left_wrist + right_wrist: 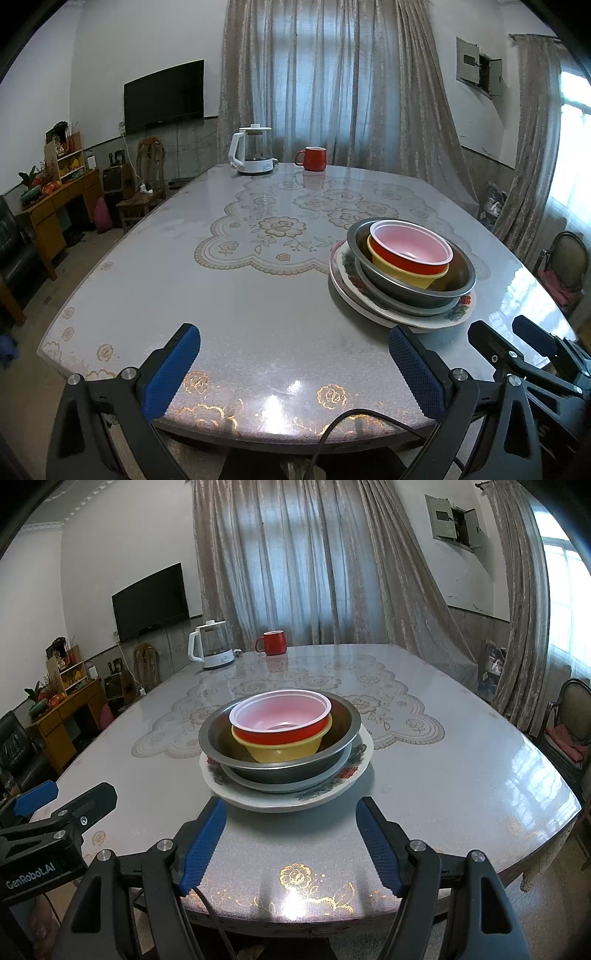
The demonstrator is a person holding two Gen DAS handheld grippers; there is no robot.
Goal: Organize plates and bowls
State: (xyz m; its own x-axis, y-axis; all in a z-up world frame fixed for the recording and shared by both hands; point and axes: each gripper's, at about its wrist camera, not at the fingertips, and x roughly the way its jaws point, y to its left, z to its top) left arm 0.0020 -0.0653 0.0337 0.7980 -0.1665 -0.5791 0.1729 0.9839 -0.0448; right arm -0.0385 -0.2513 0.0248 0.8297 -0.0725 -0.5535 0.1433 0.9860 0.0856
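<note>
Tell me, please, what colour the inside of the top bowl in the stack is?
Pale pink inside the top bowl, red outside; clearest in the right wrist view.

"GenRobot.AI" on left gripper (66,797)

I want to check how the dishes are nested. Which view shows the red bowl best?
The right wrist view: the red bowl sits near the centre, its pink inside open to the camera, nested in the yellow bowl. The left wrist view shows it off to the right and more side-on.
</note>
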